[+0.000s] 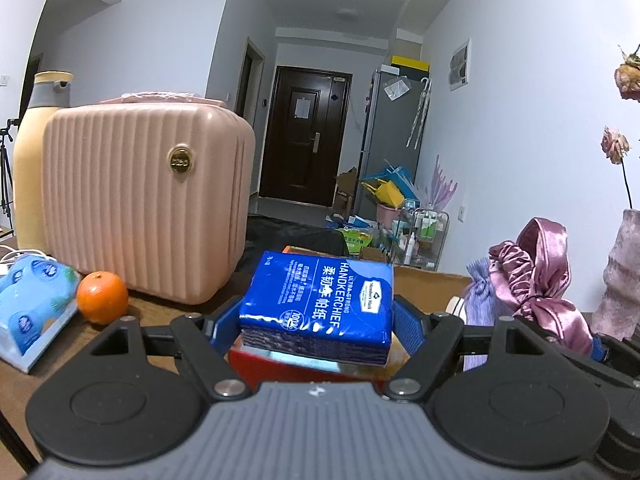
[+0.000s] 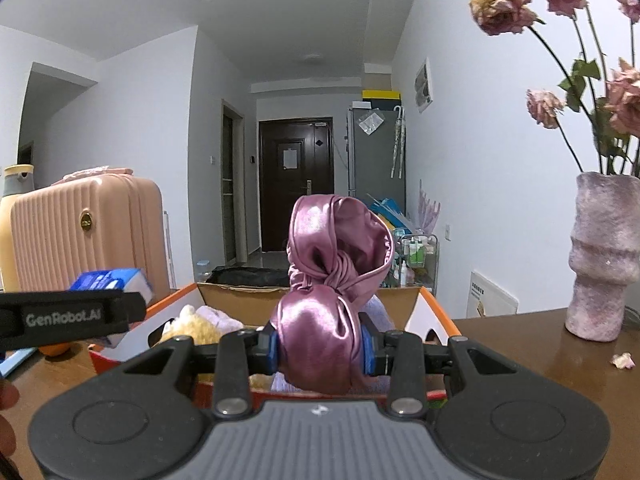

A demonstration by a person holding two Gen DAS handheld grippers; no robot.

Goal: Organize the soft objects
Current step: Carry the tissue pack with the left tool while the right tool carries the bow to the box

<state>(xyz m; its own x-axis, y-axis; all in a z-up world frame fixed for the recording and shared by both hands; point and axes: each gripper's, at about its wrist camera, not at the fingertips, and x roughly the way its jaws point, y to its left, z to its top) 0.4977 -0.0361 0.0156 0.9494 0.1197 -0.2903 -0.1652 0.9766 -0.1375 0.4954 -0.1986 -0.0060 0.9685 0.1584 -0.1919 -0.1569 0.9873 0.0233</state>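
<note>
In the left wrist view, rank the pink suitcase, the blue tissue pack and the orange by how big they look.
1. Suitcase, largest by far.
2. Tissue pack, though it sits close to the camera in the jaws, which inflates it.
3. Orange, smallest.

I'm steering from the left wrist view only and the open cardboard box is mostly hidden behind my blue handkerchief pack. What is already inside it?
Observer: In the right wrist view, a fluffy yellow soft toy lies in the cardboard box with orange-edged flaps, on its left side.
Operator: Anything beside that toy?
Observer: Yes, a pale lilac folded cloth sits just right of it.
Operator: I only see the edge of the pink satin. Does the right gripper really have it?
Observer: The right gripper is shut on the knotted pink satin bonnet, blue pads pressing both sides, in front of the box.
Operator: What holds those dried roses at my far right?
Observer: A mottled pink ridged vase on the brown table.
</note>
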